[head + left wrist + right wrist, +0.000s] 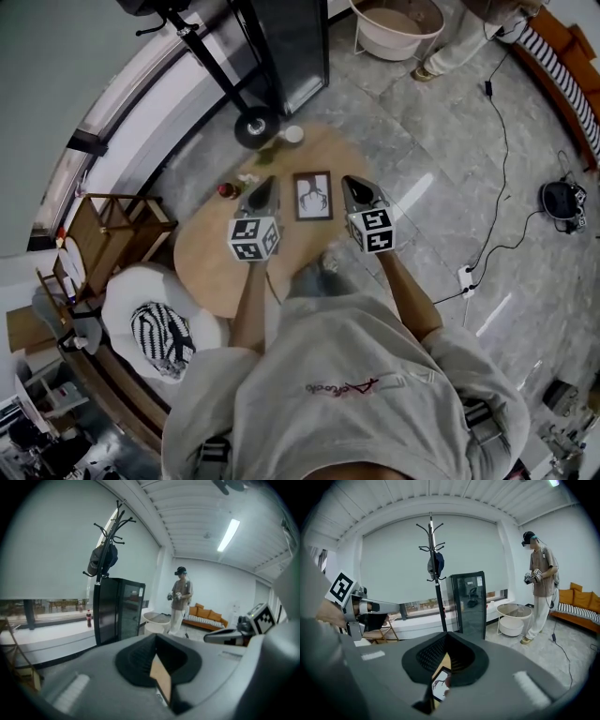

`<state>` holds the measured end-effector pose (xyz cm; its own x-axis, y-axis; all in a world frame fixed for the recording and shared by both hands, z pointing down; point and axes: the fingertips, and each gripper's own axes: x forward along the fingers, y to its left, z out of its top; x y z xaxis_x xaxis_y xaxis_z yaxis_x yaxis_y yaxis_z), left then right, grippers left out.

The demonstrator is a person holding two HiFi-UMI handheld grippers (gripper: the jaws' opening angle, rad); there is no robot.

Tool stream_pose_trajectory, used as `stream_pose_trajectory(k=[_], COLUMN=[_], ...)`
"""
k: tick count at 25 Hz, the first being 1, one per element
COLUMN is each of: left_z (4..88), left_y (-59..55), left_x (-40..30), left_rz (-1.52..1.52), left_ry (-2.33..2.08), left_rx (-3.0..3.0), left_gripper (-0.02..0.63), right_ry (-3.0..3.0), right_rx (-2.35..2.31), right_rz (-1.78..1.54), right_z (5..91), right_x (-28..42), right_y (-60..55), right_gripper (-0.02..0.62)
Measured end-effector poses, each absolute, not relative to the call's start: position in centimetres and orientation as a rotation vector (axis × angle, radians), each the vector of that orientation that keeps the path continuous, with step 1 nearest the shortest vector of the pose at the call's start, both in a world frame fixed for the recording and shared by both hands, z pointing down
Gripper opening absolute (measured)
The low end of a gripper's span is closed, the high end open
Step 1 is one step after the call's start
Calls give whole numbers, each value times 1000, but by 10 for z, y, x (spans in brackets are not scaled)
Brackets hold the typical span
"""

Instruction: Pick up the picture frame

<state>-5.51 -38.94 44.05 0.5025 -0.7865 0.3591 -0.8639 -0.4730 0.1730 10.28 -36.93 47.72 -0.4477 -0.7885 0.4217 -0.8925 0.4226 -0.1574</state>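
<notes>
Wooden and round, the counter (211, 267) carries the picture frame (312, 196), which lies flat on its far half between the left gripper (266, 186) and the right gripper (351, 185), one at each long side. Both grippers' fingers are pressed together and hold nothing. A white cup (293, 134) and a red thing (225, 190) sit toward the far-left rim, and bare wood lies open nearer the person.

Table (211, 258): smooth matt tan wood. Frame (312, 196): dark moulding, looks like wood, around a white paper print. Floor (441, 141): polished grey stone tiles. Left gripper (157, 648), right gripper (446, 641): matt grey plastic. Cabinet (469, 602): glossy black glass door. Coat stand (436, 592): black metal.
</notes>
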Motion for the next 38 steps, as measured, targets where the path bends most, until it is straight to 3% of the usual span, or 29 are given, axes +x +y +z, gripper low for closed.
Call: stream_pose_trajectory(k=[13,38], left_z=[509,734], left_y=[-403,-371], left_x=[-81,-87], left_rz=[361,480], left_ry=[-1287,-1129], left_rx=[2362,2145], left_gripper=[2,2], right_ry=[-2305,-2093], right_rx=[1433,1374], right_rz=[596,850], right_z=[545,755], right_x=[76,68], right_y=[-375,-337], right_gripper=[6,6])
